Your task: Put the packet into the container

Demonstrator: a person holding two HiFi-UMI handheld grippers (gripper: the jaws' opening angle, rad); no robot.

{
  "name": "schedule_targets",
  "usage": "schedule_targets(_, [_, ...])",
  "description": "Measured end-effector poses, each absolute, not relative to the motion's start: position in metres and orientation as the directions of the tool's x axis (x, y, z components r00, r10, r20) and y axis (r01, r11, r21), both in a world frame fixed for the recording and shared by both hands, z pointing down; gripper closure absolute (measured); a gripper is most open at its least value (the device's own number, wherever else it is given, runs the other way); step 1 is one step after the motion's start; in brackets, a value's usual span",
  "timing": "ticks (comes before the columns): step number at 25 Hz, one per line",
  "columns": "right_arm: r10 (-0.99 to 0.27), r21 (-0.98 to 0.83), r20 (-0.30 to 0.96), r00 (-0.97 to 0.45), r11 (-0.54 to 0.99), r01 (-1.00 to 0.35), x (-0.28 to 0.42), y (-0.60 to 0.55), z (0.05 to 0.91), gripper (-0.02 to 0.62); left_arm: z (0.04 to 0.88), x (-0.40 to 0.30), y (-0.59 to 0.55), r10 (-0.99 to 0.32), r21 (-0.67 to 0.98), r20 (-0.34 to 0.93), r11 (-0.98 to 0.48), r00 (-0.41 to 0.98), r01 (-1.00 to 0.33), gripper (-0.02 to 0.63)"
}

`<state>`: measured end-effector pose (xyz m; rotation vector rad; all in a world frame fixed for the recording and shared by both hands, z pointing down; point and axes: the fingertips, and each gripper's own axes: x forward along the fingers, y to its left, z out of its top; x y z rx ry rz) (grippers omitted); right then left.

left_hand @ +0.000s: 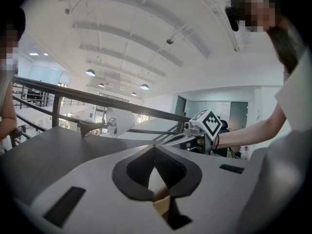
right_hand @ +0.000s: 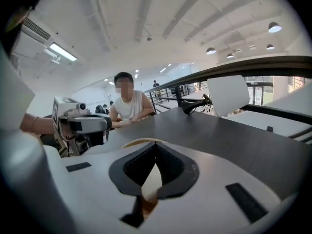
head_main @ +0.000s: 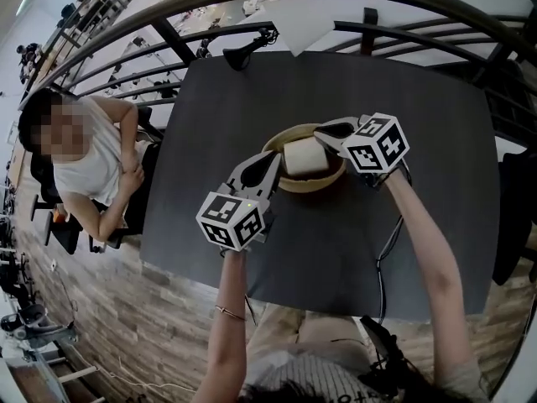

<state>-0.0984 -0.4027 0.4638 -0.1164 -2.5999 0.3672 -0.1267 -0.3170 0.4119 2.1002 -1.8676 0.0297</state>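
A pale white packet (head_main: pixel 304 158) lies inside a round wooden container (head_main: pixel 312 185) at the middle of the dark table (head_main: pixel 336 250). My left gripper (head_main: pixel 275 159) rests at the container's left rim beside the packet, and in the left gripper view its tips (left_hand: pixel 155 147) meet, so it is shut. My right gripper (head_main: pixel 320 134) hovers over the container's far right rim, by the packet's corner. Its tips (right_hand: pixel 156 143) also meet, shut. Through the gap behind each pair of jaws only a cream surface (right_hand: pixel 147 178) shows. Neither gripper visibly holds anything.
A person (head_main: pixel 84 154) sits at the table's left side, arms resting near its edge. A black lamp-like object (head_main: pixel 243 53) and a white sheet (head_main: pixel 306 23) stand at the table's far edge. Dark railings (head_main: pixel 403 36) run behind the table.
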Motion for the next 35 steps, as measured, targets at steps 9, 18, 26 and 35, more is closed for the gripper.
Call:
schedule_targets(9, [-0.013, -0.346, 0.286, -0.958, 0.931, -0.116, -0.076, -0.367, 0.421, 0.584, 0.397, -0.11, -0.31, -0.96, 0.23, 0.17, -0.181, 0.223, -0.956, 0.598])
schedule_targets(18, [-0.154, -0.337, 0.18, -0.971, 0.918, -0.208, -0.04, -0.308, 0.373, 0.584, 0.366, -0.077, -0.267, -0.936, 0.214, 0.112, -0.306, 0.335, -0.928, 0.598])
schedule_targets(26, [-0.226, -0.29, 0.112, -0.968, 0.924, -0.249, -0.017, -0.265, 0.341, 0.584, 0.334, -0.06, -0.235, -0.924, 0.185, 0.053, -0.364, 0.379, -0.913, 0.598])
schedule_targets(35, [-0.237, -0.241, 0.074, -0.969, 0.938, -0.248, -0.011, -0.246, 0.334, 0.586, 0.322, -0.042, -0.221, -0.906, 0.128, 0.013, -0.419, 0.424, -0.899, 0.598])
